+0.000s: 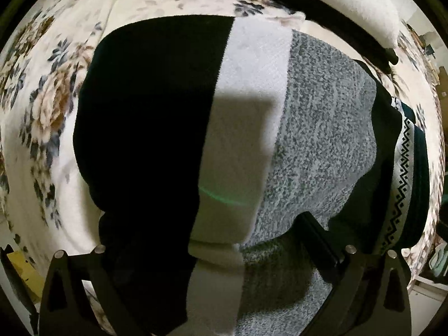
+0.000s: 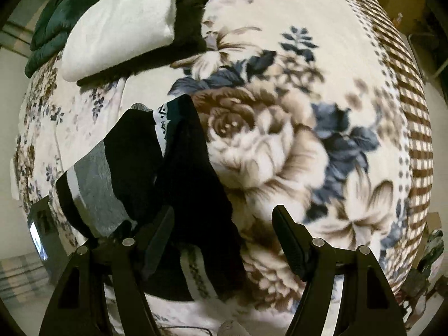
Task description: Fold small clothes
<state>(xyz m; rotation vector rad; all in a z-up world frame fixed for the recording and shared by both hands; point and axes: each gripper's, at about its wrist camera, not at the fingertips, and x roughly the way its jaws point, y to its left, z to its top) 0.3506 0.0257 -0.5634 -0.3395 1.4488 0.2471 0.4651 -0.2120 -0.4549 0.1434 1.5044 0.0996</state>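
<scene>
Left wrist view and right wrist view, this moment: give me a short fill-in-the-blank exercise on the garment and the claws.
1. The garment has black, white and speckled ____ bands.
2. It lies on a blanket printed with ____.
3. The right claw has its fingers ____, gripping nothing.
4. A folded ____ cloth lies on a black one farther back.

Missing words: grey; flowers; open; white
</scene>
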